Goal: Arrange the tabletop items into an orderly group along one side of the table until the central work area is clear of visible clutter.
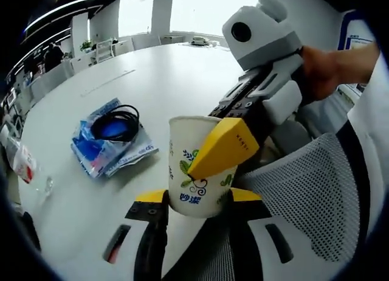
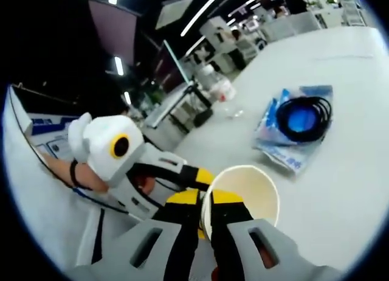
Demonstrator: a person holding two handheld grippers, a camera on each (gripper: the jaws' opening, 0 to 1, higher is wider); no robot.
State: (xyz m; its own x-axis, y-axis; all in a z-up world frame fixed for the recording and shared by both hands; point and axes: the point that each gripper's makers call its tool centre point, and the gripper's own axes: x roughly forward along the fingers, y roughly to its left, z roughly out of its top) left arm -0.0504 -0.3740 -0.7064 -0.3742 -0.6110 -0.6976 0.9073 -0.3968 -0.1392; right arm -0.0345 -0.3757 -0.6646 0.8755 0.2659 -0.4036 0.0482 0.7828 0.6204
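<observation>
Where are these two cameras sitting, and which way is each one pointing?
Left gripper view: rides on the left tongs, looking across the table past the cup; a hand holds the right tongs, which come in from the right.
Right gripper view: rides on the right tongs, gripping the cup's rim; the left tongs and a wrist show.
Shared: cup, blue packet with cable.

The paper cup (image 1: 197,171) hides its base behind the jaws, and the small clear item (image 1: 45,185) is blurred.

The matt paper cup (image 1: 197,171) stands on a smooth, faintly glossy table (image 1: 158,80) beside seemingly shiny plastic packets (image 1: 112,144).
</observation>
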